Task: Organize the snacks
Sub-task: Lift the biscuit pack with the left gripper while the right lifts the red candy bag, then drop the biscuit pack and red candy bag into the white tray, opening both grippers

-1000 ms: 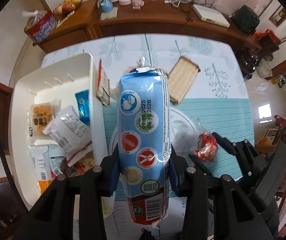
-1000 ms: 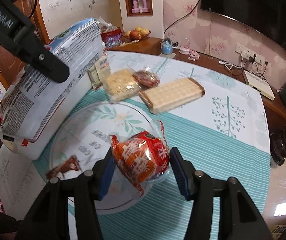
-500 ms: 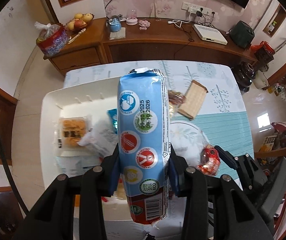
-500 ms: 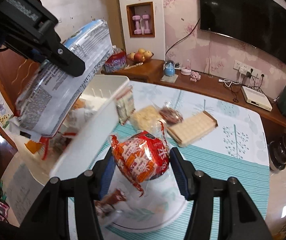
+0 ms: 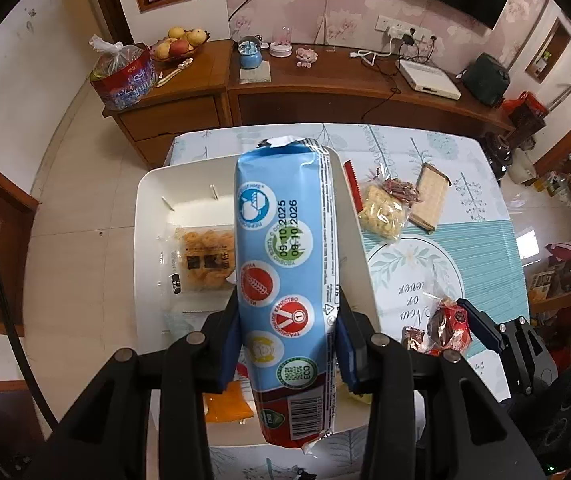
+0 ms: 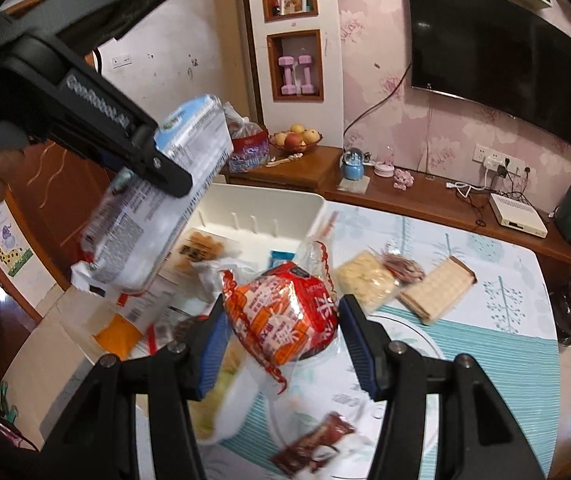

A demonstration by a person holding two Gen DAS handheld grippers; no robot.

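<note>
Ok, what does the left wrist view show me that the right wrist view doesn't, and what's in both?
Left wrist only: the date stamps on the blue packet and the left gripper with its jaws clamped on it.

Right wrist only: the orange-red snack bag's print up close, the wall TV, a brown wrapper near the bottom.

Both: the white bin, wafer pack, yellow snack bag, fruit bowl.

We note that the long blue packet [image 5: 287, 280] hides the middle of the white bin [image 5: 147, 216], so we cannot read its contents there. The orange pouch [image 5: 227, 404] shows only in part behind the fingers [image 5: 227, 344]. In the right wrist view the brown wrapper [image 6: 313, 442] on the desk [image 6: 497, 344] is blurred, its print illegible.
</note>
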